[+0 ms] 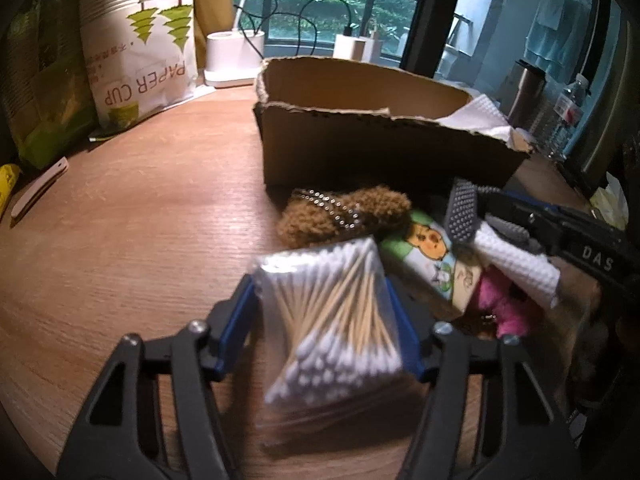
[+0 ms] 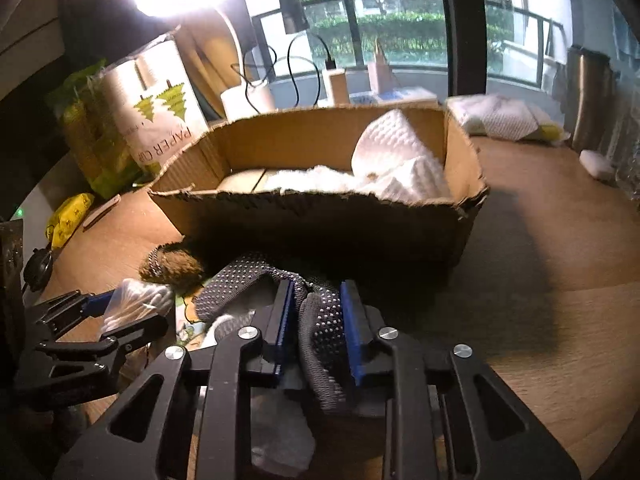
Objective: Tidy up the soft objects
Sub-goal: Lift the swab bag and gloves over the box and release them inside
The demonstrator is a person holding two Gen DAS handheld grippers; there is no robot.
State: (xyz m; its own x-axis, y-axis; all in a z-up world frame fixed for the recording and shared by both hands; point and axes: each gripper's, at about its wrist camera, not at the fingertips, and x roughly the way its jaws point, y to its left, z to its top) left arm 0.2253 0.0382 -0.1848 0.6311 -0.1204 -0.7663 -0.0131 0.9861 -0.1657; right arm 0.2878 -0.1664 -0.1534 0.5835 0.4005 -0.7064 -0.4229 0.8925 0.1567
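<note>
Cotton swab bag [image 1: 332, 312] pinched between left gripper [image 1: 326, 320] pads, tilted down toward wooden table [image 1: 140, 220]. Grey dotted glove [image 2: 320, 320] clamped in right gripper [image 2: 318, 312], also angled down. Brown fuzzy pouch [image 1: 344, 214] just ahead of left gripper; torn cardboard box [image 2: 320, 216] beyond, white paper towels [image 2: 396, 160] inside.

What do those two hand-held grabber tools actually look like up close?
Both look alike. The left gripper and the right gripper are matte black frames with triangular cut-outs and angular link bars, joined by round silver bolts. Each ends in two flat blue pads. Seen from the left wrist camera, the right one's black body carries white letters reading "DAS".
</note>
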